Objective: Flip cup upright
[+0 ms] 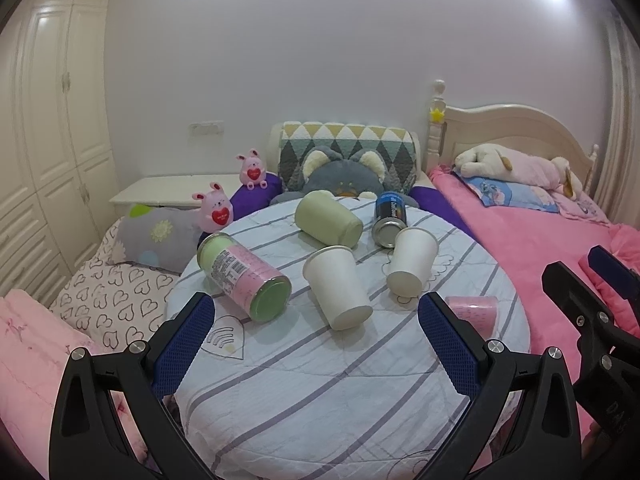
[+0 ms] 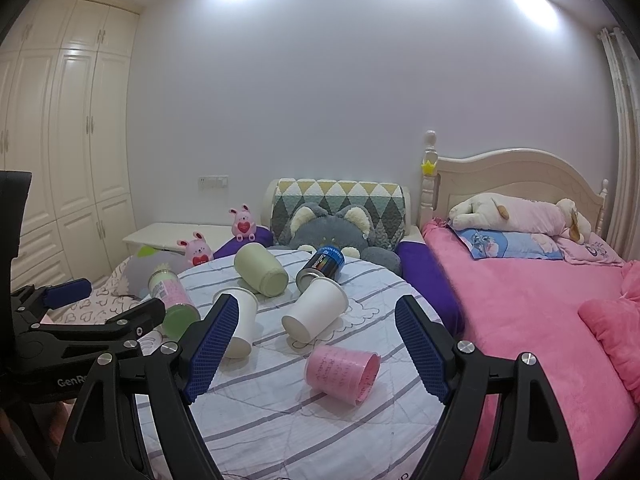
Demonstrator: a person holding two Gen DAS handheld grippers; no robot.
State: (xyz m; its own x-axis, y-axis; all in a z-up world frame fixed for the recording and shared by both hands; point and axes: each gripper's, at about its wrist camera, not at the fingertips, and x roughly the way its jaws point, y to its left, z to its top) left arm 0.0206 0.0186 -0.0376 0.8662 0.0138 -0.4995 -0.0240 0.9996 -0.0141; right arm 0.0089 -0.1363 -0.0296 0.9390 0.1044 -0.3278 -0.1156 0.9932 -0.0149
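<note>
Several cups and cans lie on their sides on a round table with a striped cloth (image 1: 320, 380). Two white paper cups (image 1: 338, 286) (image 1: 412, 266) lie at the middle. A pink cup (image 2: 342, 372) lies nearest my right gripper; in the left wrist view the pink cup (image 1: 478, 314) is partly hidden behind my right-hand finger. A pale green cup (image 1: 328, 218) lies further back. My left gripper (image 1: 316, 346) is open and empty, short of the white cups. My right gripper (image 2: 316, 356) is open and empty, just before the pink cup.
A pink and green can (image 1: 244, 276) lies at the table's left, a blue can (image 1: 390, 218) at the back. Behind are a grey plush cushion (image 1: 344, 178), pink bunny toys (image 1: 216, 208), a pink bed (image 2: 540, 320) on the right and a wardrobe (image 1: 48, 120) on the left.
</note>
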